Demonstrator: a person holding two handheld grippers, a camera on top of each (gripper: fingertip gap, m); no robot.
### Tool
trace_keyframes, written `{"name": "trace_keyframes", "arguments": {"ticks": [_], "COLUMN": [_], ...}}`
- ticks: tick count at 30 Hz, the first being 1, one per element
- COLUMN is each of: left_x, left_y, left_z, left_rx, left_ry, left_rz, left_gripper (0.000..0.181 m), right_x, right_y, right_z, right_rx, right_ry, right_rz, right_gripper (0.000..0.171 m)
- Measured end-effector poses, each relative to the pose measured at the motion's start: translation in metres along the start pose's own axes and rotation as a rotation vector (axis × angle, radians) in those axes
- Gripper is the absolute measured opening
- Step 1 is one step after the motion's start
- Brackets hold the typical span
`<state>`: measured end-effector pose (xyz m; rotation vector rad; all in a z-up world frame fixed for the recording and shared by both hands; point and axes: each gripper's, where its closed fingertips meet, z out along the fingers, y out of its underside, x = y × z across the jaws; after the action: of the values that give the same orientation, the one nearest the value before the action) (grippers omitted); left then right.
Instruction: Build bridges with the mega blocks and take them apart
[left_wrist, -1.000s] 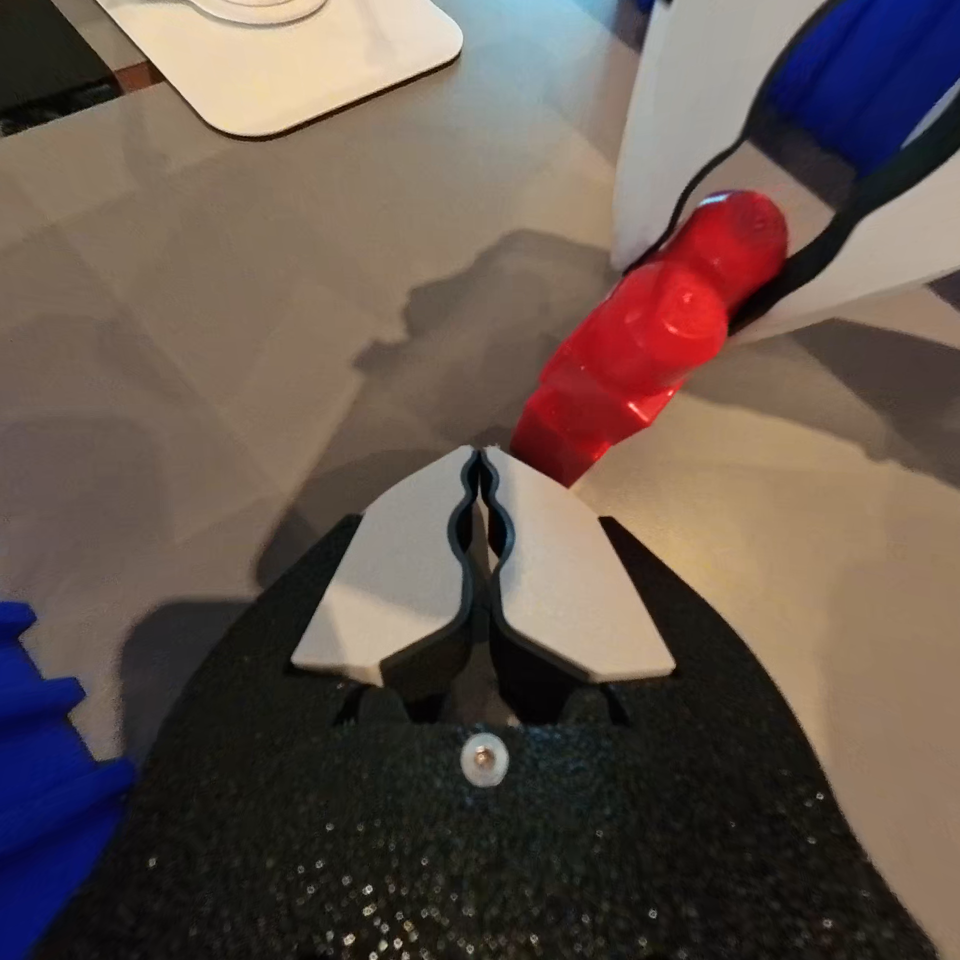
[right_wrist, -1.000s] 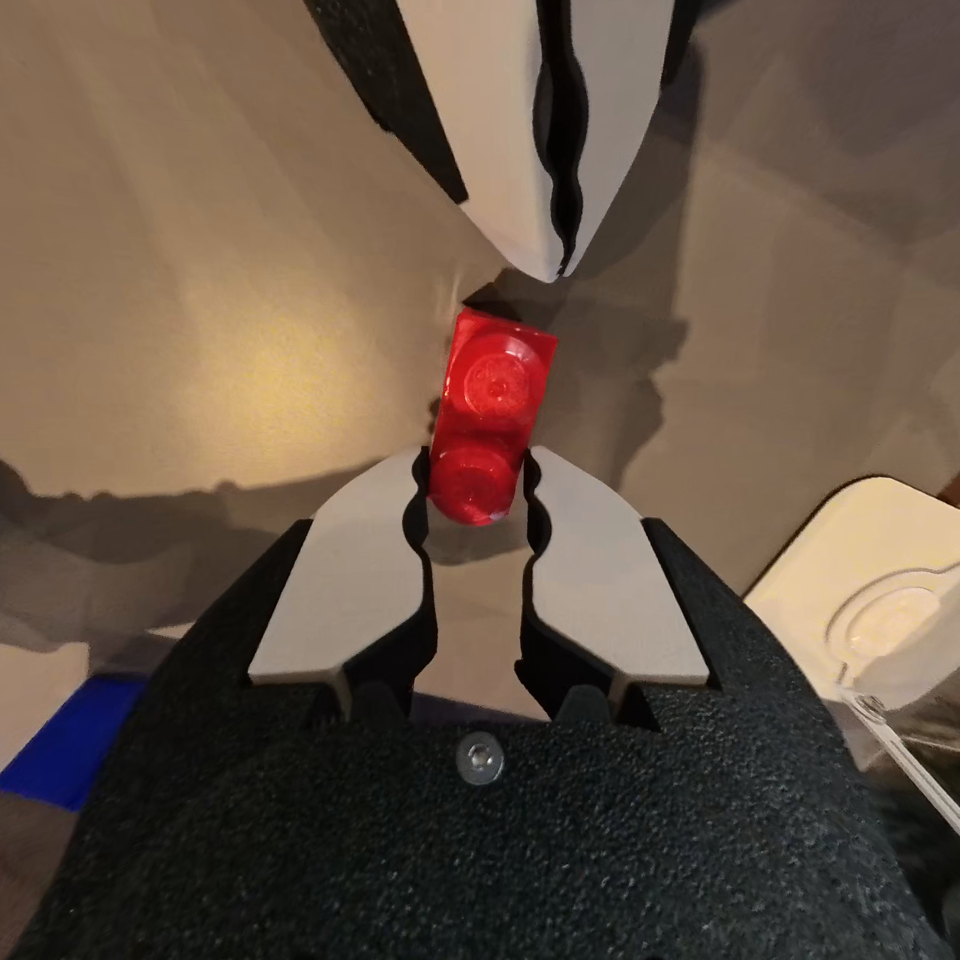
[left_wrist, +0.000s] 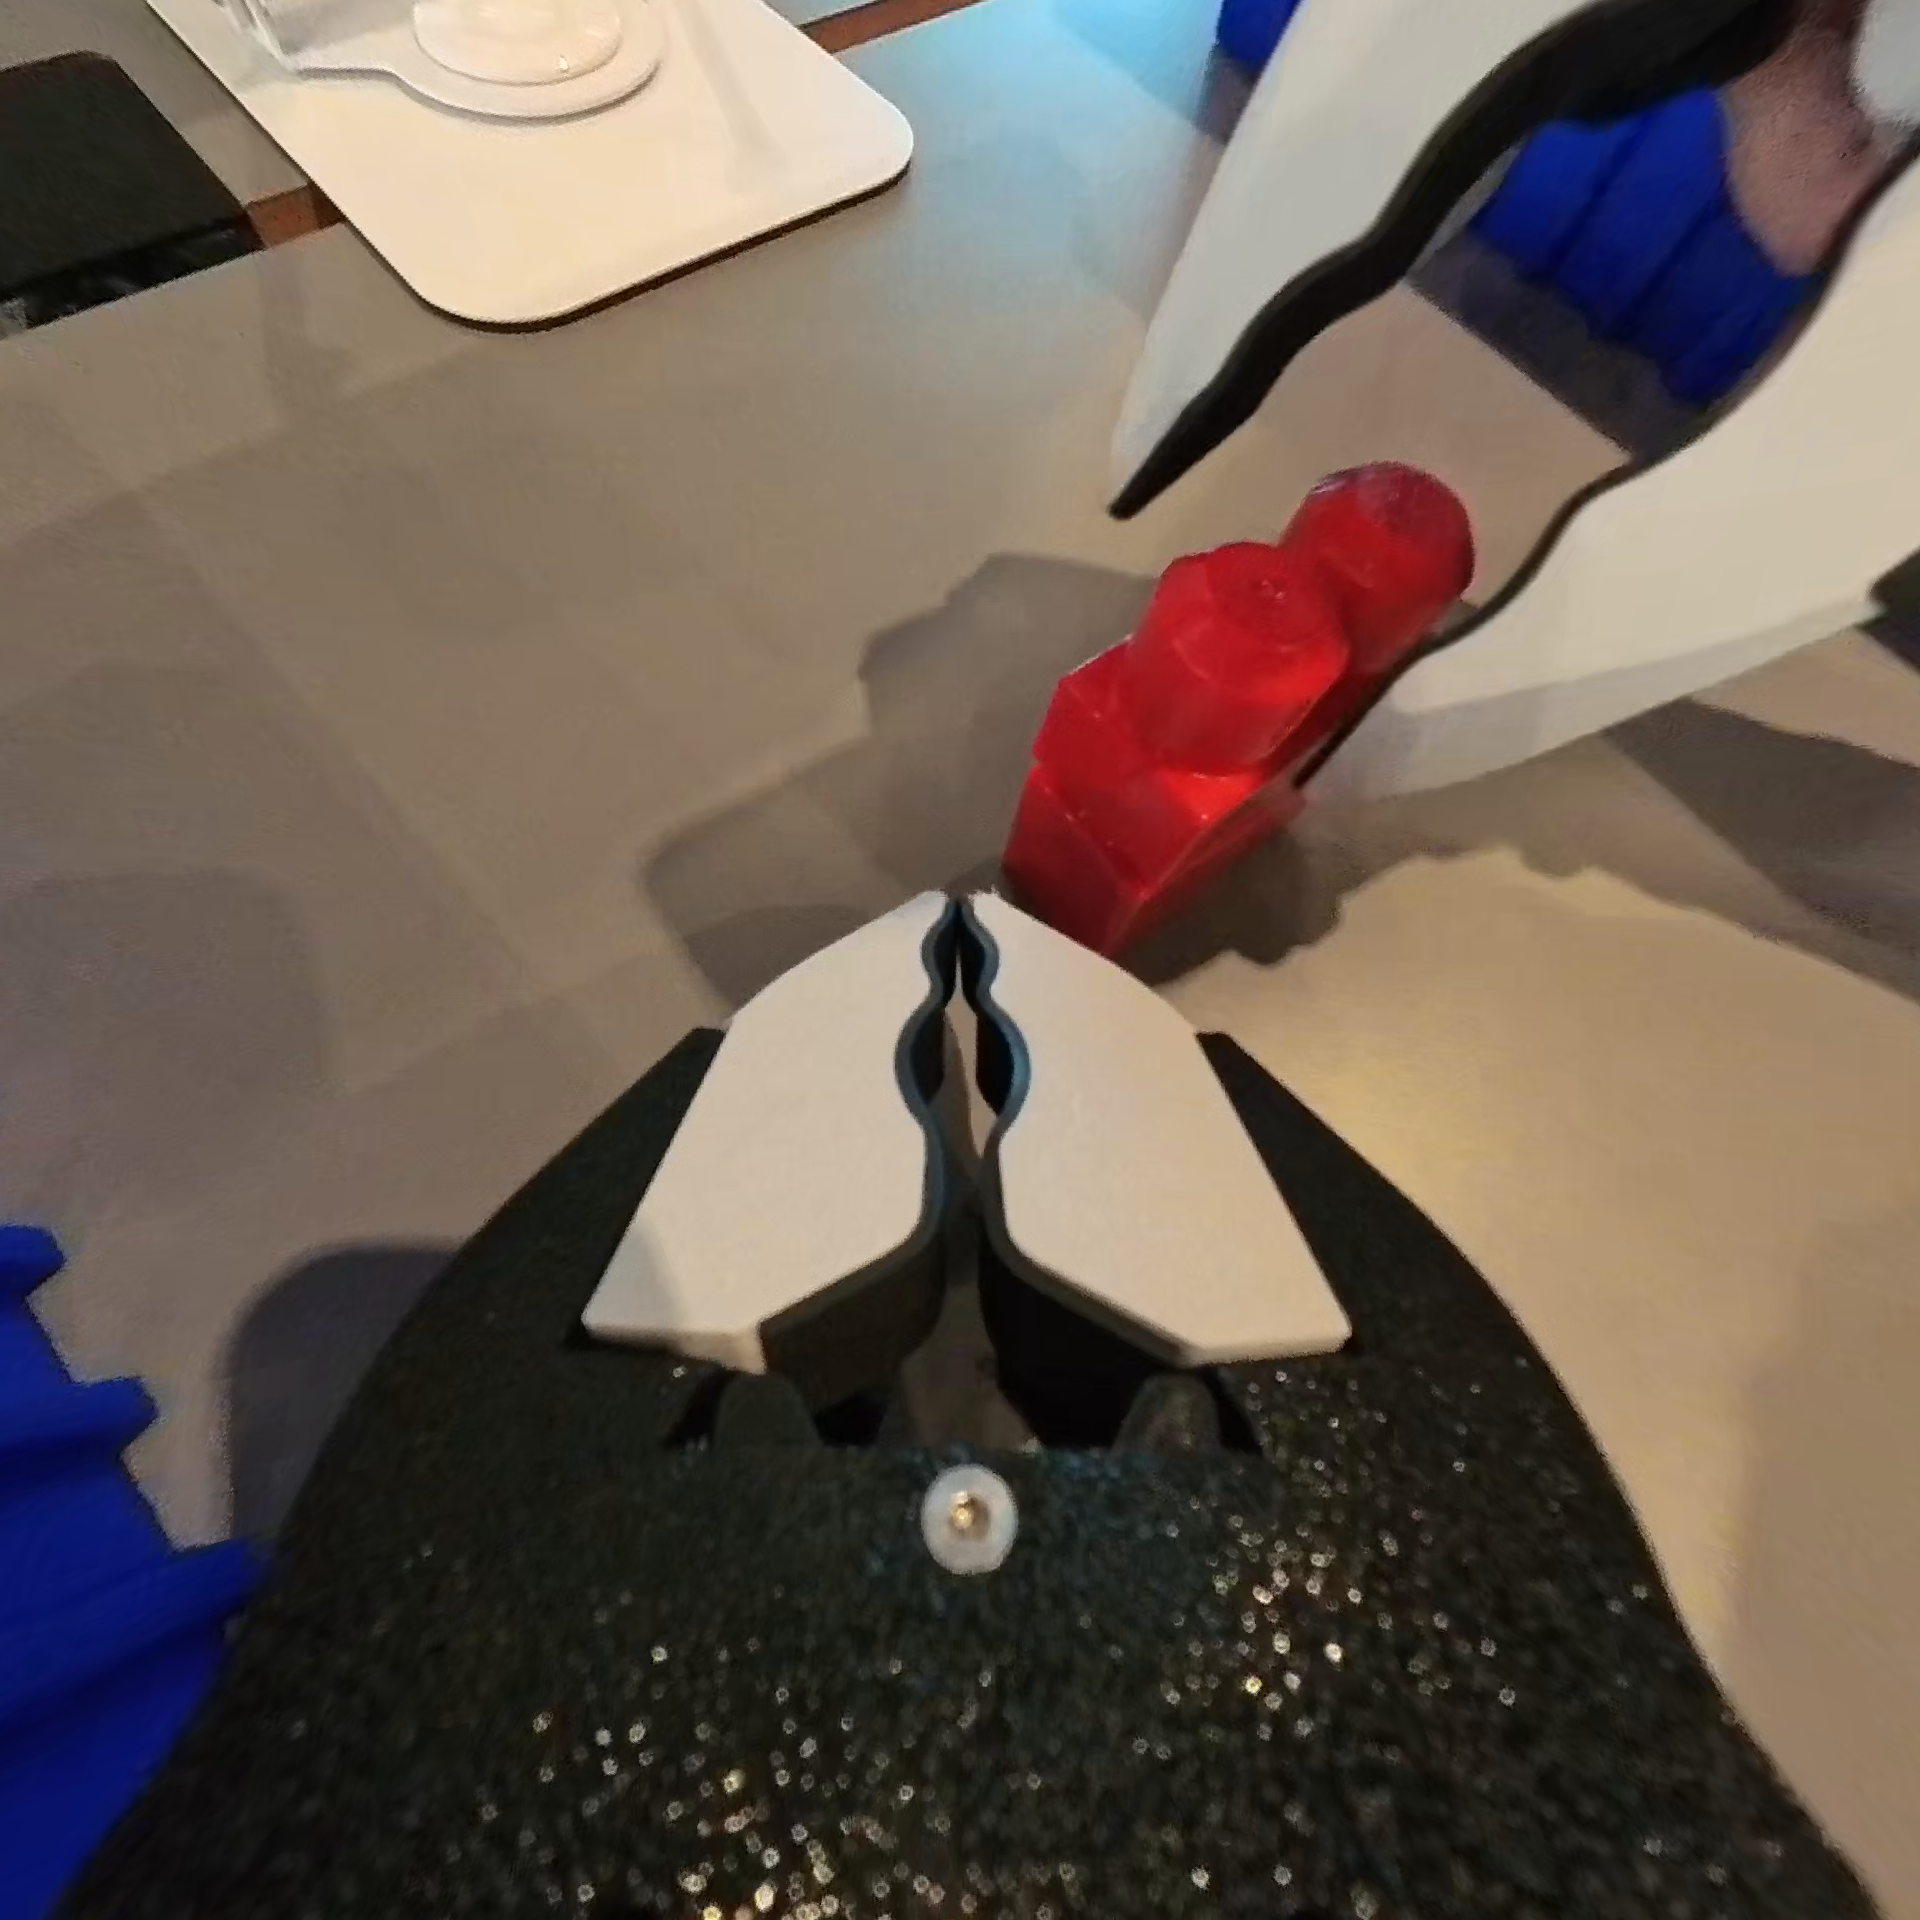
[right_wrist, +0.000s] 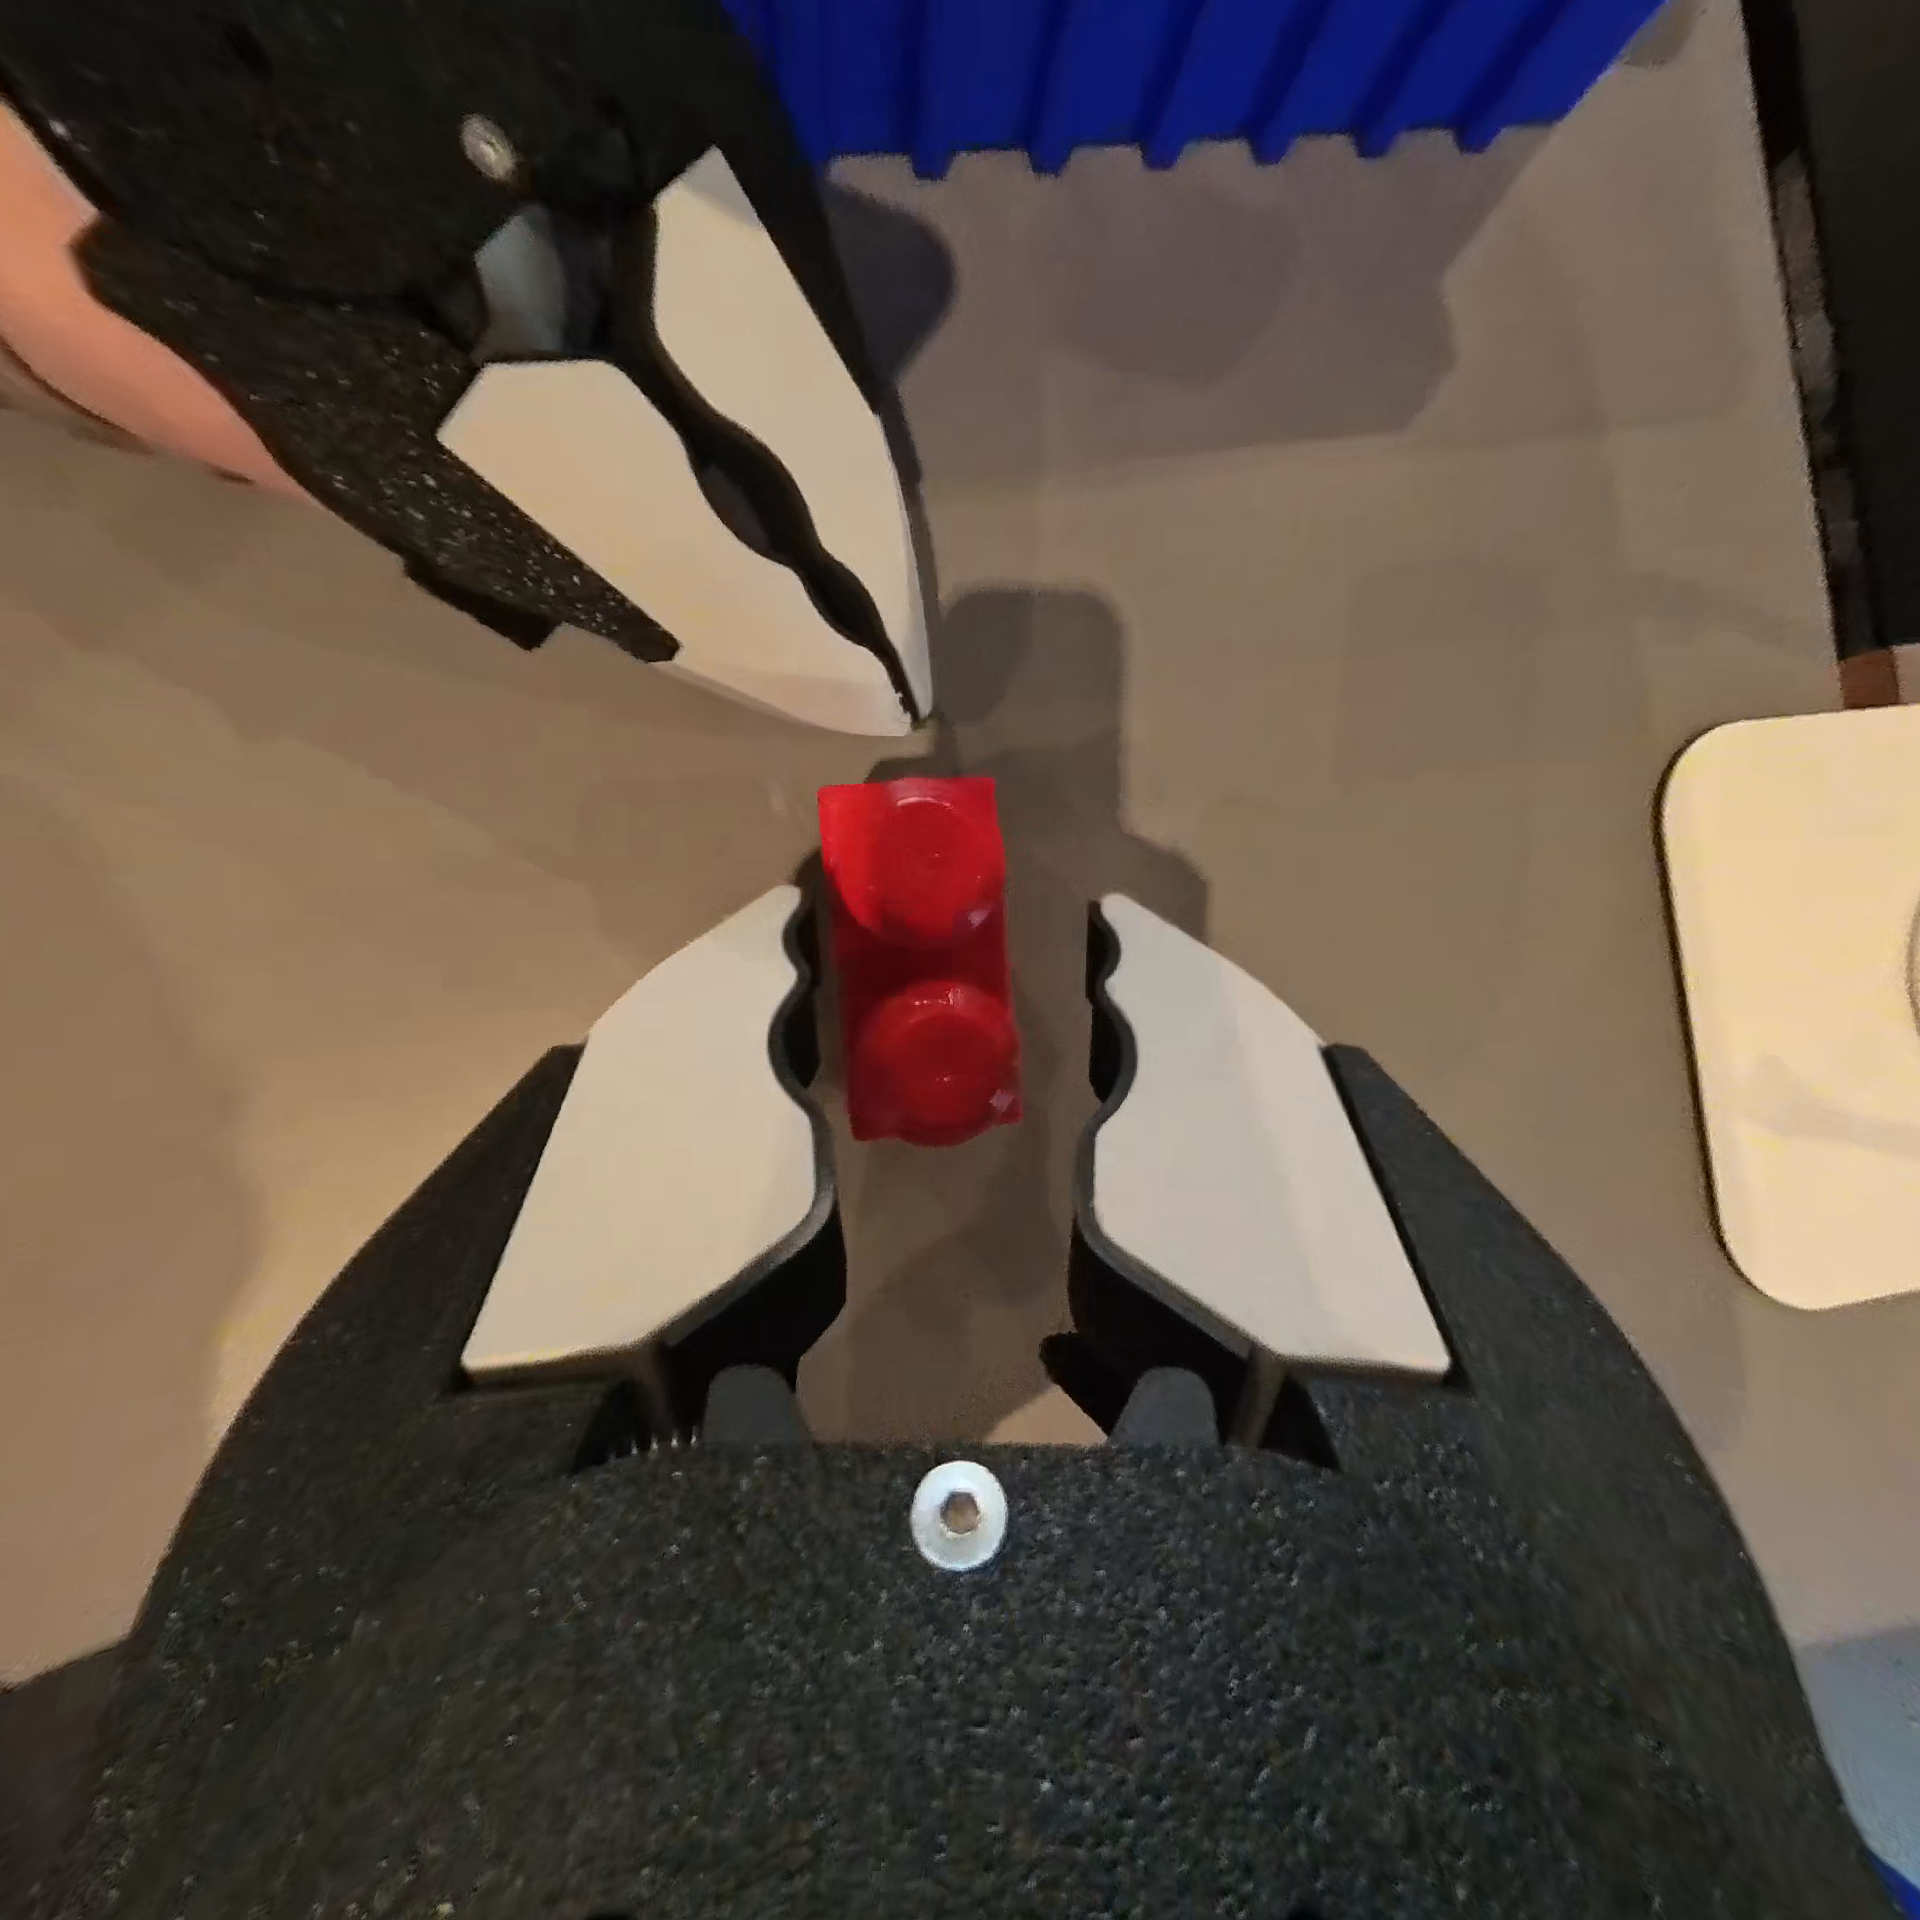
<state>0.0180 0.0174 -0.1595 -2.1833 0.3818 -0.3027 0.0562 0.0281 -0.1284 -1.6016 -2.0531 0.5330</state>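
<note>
Right hand-held gripper (right_wrist: 945, 914) open around one red two-stud block (right_wrist: 920, 961), left hand-held gripper (left_wrist: 958, 914) closed, empty

A single red mega block (right_wrist: 923, 961) with two round studs is shown. It is seen resting on the grey surface (right_wrist: 1351, 727), studs upward.

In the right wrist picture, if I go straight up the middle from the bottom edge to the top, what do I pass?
Right gripper, standing open → red block lying between its fingers on the table → tip of the left gripper, shut → ribbed blue thing at the top edge.
</note>
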Motion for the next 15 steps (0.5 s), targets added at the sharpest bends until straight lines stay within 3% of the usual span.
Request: {"name": "trace_keyframes", "arguments": {"ticks": [4,15], "left_x": [0.0015,-0.0026], "left_y": [0.0013,0.0025], "left_z": [0.0014,0.0021], "left_rx": [-0.006,-0.005], "left_ry": [0.004,-0.005], "left_rz": [0.008,-0.008], "left_gripper": [0.000,0.000], "right_x": [-0.0023,-0.0049], "right_y": [0.0021,0.0049], "right_z": [0.0058,0.0093], "right_rx": [-0.025,-0.207], "right_ry": [-0.029,-0.077], "right_rz": [0.008,0.013], "right_gripper": [0.033,0.033]}}
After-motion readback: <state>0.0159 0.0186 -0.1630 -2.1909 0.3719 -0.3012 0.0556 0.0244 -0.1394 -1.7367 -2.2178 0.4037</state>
